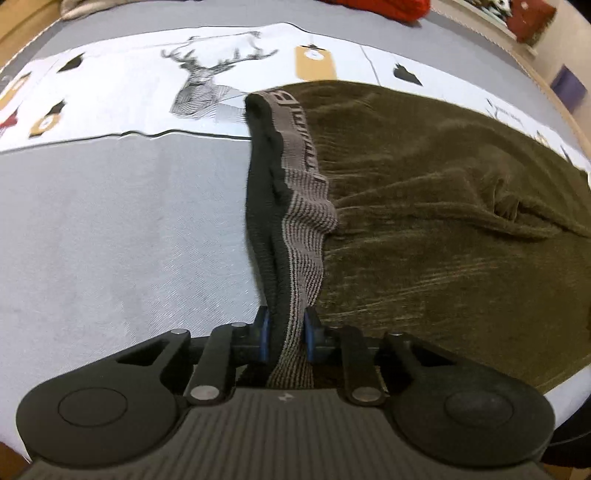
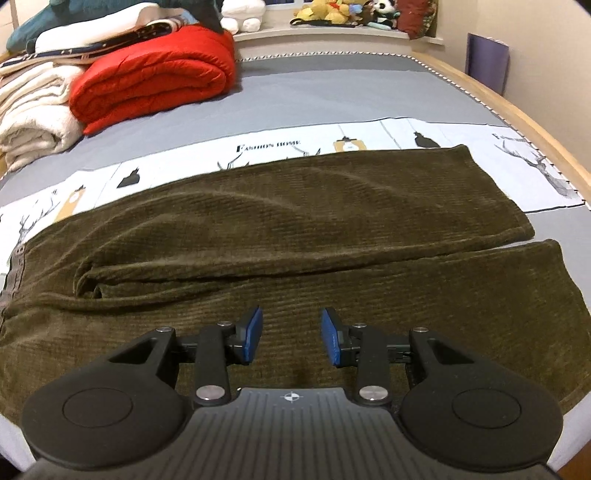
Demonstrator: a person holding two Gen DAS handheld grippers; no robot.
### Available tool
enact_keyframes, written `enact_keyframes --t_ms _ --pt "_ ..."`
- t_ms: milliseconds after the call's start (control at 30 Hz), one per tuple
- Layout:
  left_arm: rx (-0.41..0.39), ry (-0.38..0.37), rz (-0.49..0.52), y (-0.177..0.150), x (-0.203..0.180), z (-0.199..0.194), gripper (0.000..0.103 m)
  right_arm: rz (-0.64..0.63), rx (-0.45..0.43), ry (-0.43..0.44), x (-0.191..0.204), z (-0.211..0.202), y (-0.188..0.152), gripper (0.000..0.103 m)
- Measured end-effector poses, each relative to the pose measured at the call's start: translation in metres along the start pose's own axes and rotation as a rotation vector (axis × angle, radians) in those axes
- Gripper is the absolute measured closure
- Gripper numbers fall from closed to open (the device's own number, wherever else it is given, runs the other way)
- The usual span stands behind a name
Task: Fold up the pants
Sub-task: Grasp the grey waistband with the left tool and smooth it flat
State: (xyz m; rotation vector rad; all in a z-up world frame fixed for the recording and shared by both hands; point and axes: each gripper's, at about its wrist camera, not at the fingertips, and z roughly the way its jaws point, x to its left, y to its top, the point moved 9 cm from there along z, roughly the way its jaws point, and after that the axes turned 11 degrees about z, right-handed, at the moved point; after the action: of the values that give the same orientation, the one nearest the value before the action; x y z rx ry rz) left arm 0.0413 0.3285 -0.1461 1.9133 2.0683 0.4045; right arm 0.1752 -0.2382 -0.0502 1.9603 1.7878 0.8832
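Observation:
Olive-green corduroy pants (image 2: 295, 236) lie spread flat on the bed, legs running to the right, waist at the left. In the left wrist view the pants (image 1: 443, 206) fill the right side, and their grey and black elastic waistband (image 1: 303, 206) runs up the middle. My left gripper (image 1: 286, 332) is shut on the near end of that waistband, which sits between the blue pads. My right gripper (image 2: 291, 332) is open and empty, hovering just over the near leg of the pants.
The bed (image 2: 332, 92) has a grey sheet with a white printed band showing deer (image 1: 207, 85). A folded red quilt (image 2: 155, 77) and white blankets (image 2: 33, 110) are stacked at the far left. Plush toys (image 2: 343, 13) line the sill. A wooden bed edge (image 2: 517, 110) curves at the right.

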Motion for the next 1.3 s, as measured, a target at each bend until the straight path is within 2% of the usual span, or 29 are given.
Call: enact_keyframes --t_ms 100,200,267,333,433,600,700,767,833,867,933,1233,1300 --pt "0.023 0.004 0.01 -0.004 0.0 0.0 0.082 0.014 0.005 0.001 -0.001 0.0 0.0 0.066" --pt "0.047 0.027 0.018 -0.004 -0.002 0.0 0.076 -0.005 0.015 -0.002 -0.001 0.001 -0.003 0.066" --pt "0.018 0.052 0.028 -0.001 -0.001 -0.007 0.073 -0.016 0.013 -0.008 -0.002 0.0 -0.004 0.066" --pt "-0.045 0.085 0.039 0.007 -0.002 -0.016 0.072 -0.012 0.014 -0.011 -0.006 0.0 -0.003 0.066" --pt "-0.113 0.047 0.045 0.021 -0.014 -0.025 0.066 0.002 0.012 -0.015 -0.012 -0.001 -0.002 0.066" --pt "-0.126 0.058 0.168 0.032 -0.044 -0.018 0.064 0.007 0.012 -0.025 -0.019 -0.001 -0.002 0.065" --pt "-0.106 0.05 0.197 0.034 -0.055 -0.01 0.065 0.007 0.012 -0.027 -0.02 -0.001 -0.003 0.065" --pt "-0.04 0.072 0.207 0.029 -0.055 0.006 0.064 0.005 0.012 -0.028 -0.021 -0.001 -0.003 0.065" --pt "0.058 0.117 0.223 0.019 -0.051 0.023 0.065 0.001 0.012 -0.031 -0.022 -0.001 -0.003 0.064" --pt "0.061 0.128 0.237 0.02 -0.053 0.024 0.064 0.0 0.012 -0.033 -0.023 -0.001 -0.004 0.064" --pt "0.05 0.125 0.211 0.025 -0.054 0.021 0.059 0.002 0.011 -0.037 -0.026 -0.002 -0.004 0.064" --pt "-0.072 0.111 0.141 0.052 -0.055 0.006 0.057 0.01 0.007 -0.055 -0.037 -0.002 -0.003 0.064" --pt "-0.107 0.107 0.127 0.058 -0.056 0.001 0.053 0.013 0.005 -0.058 -0.038 -0.002 -0.002 0.064"
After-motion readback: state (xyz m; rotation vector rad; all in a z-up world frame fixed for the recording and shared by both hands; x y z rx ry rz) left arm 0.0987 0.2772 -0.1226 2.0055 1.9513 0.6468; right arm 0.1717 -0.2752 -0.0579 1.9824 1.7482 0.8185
